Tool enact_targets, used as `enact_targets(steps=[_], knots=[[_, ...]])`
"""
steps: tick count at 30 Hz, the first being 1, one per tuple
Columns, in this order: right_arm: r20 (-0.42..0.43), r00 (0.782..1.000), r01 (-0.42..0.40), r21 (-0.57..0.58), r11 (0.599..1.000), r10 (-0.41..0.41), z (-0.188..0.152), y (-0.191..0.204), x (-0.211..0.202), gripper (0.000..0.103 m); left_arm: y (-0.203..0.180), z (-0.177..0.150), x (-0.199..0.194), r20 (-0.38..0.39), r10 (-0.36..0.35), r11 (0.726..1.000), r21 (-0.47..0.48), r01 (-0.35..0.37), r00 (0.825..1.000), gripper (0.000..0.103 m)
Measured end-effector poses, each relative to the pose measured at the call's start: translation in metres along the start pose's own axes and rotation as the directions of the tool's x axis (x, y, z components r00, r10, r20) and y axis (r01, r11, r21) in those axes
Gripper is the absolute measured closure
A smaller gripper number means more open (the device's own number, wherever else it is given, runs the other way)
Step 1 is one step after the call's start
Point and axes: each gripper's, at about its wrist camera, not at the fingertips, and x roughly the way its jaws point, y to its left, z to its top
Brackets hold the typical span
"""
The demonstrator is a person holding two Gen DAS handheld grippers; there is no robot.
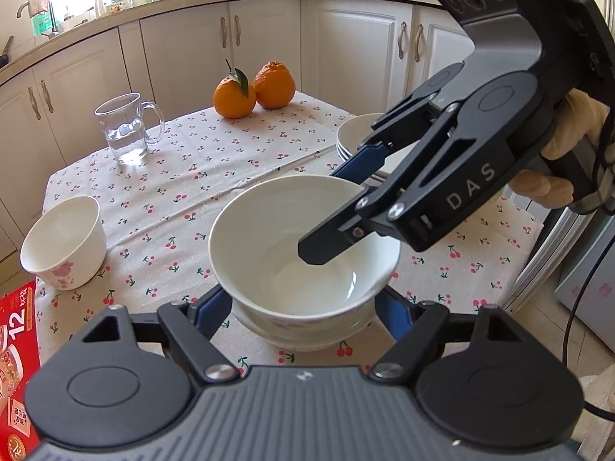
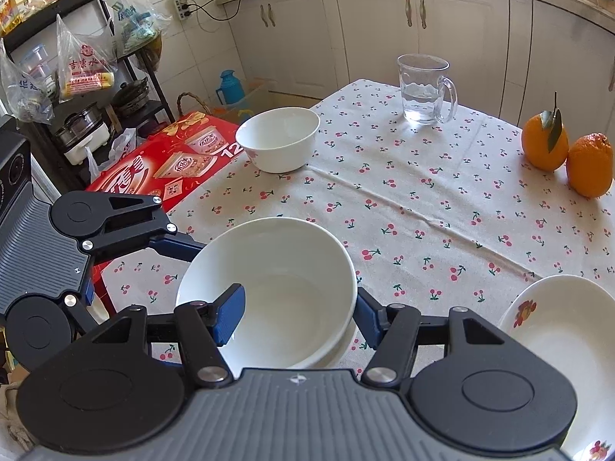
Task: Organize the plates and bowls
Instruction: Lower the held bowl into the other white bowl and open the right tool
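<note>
Bowl in play: white bowl (image 1: 303, 246) sitting nested on top of another bowl (image 1: 303, 332), near the table's front edge, on the cherry-print tablecloth (image 1: 215, 176).
Right gripper: the right gripper (image 2: 300, 315) is pinching that top bowl's rim, one blue pad (image 2: 230, 317) inside the wall, the other finger outside. A gloved hand (image 1: 569, 146) grips its handle in the left view.
Left gripper: the left gripper (image 1: 303, 311) straddles the lower bowl, blue fingers (image 1: 213, 313) on either side of it. Can't honestly tell if they press it or just sit beside it.
In the way: pretty crowded, the right gripper's arm reaches over the bowl from the right side.
Other bowl: small flowered bowl (image 1: 63, 244) off near the table's left edge, well apart.
Plates: stack of white plates (image 1: 359, 134) just behind the right gripper; floral rim shows in the right view.
Further back: glass mug (image 1: 127, 128) with some water, two oranges (image 1: 253, 90) touching each other near the far edge.
Off the table: red box (image 2: 173, 161) beside it.
</note>
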Motion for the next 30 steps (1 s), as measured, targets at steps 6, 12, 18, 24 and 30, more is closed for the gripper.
enact_targets(steps=[6, 12, 18, 24, 30], knots=[[-0.004, 1.0, 0.004, -0.001, 1.0, -0.004, -0.002, 0.001, 0.005, 0.036, 0.001, -0.001, 0.002, -0.007, -0.001, 1.0, 0.0, 0.001, 1.0, 0.022], [-0.009, 1.0, 0.024, -0.015, 1.0, -0.024, -0.004, 0.003, 0.009, 0.036, 0.002, -0.002, 0.003, -0.007, -0.007, 1.0, -0.006, 0.007, 1.0, 0.022], [-0.01, 0.999, 0.038, -0.03, 0.999, -0.038, -0.005, 0.005, 0.011, 0.035, 0.003, -0.002, 0.003, -0.006, -0.012, 1.0, -0.015, 0.012, 1.0, 0.021], [-0.008, 0.999, 0.044, -0.039, 0.998, -0.044, -0.005, 0.006, 0.013, 0.03, 0.006, -0.003, 0.005, -0.007, -0.021, 0.999, -0.027, 0.021, 1.0, 0.019], [0.018, 0.999, 0.036, -0.033, 0.999, -0.036, -0.009, 0.005, 0.009, 0.003, 0.006, -0.004, -0.002, 0.014, -0.014, 1.0, -0.013, 0.014, 1.0, 0.011]])
